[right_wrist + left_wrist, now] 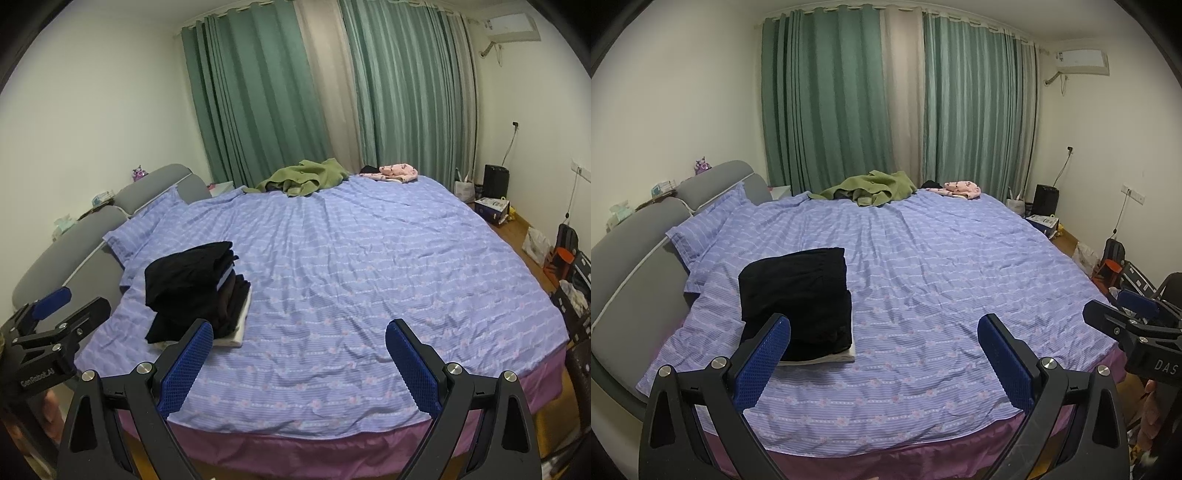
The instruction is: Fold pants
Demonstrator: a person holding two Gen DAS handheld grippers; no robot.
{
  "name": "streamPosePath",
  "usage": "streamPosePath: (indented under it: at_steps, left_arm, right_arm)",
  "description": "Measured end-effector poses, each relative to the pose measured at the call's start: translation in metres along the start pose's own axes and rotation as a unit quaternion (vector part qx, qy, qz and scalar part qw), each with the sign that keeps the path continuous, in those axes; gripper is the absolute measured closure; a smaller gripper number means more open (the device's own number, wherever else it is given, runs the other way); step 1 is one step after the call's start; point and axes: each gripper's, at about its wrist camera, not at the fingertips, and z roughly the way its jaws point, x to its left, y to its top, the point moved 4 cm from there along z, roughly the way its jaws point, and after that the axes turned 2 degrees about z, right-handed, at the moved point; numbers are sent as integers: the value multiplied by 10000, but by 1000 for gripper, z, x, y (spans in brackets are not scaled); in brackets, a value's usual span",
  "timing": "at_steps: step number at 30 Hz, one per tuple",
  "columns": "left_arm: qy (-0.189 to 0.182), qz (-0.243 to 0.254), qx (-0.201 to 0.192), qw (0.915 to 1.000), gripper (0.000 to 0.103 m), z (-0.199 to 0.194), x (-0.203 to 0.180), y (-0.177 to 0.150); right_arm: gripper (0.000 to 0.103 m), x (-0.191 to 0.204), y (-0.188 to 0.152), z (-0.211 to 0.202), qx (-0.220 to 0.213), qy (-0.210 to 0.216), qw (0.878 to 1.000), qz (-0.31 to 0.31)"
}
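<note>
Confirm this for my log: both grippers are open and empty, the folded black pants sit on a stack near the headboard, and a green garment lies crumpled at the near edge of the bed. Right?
Not quite. The green garment lies at the far edge of the bed, by the curtains, as the right wrist view shows. The rest holds: left gripper and right gripper open and empty, black pants stacked near the headboard.

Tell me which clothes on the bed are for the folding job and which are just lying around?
For the job:
- folded stack of black pants
- left gripper, open
- right gripper, open

Maybe waiting, maybe just lying about:
- green garment
- pink garment
- pillow
</note>
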Motion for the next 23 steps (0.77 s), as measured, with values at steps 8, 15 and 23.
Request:
streamPosePath:
  at_steps: [8,15,23]
  left_arm:
    - [5,-12,9,10000,0,1,0,0]
    - [-1,-13,16,10000,0,2,1,1]
    - [-7,-9,67,10000,0,6,-1,1]
  right_arm:
    - [7,-1,2,1,12,-24,10000,1]
    - [7,-3,5,5,24,-29,10000,-17]
    - [7,-5,6,8,43,-51,10000,-21]
